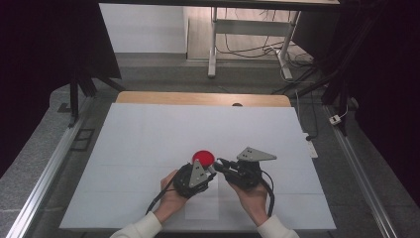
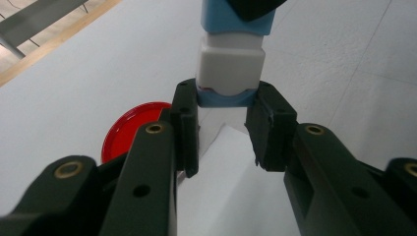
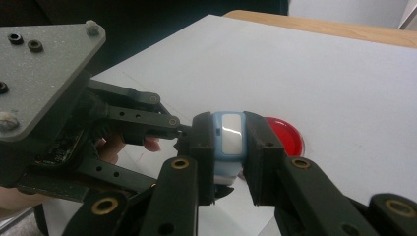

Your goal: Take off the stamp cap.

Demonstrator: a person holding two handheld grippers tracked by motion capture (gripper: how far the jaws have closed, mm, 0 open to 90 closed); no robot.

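With both my left tool (image 2: 222, 129) and right tool (image 3: 230, 147) clamped on the blue-and-white case (image 2: 230, 64) just beside the red lid (image 1: 203, 157), I risk it twisting loose.

Showing a wooden bench (image 1: 148, 97) carrying a white sheet (image 1: 148, 139) over most of its top; lying flat on the sheet, a red lid (image 1: 203, 157), near the front edge.
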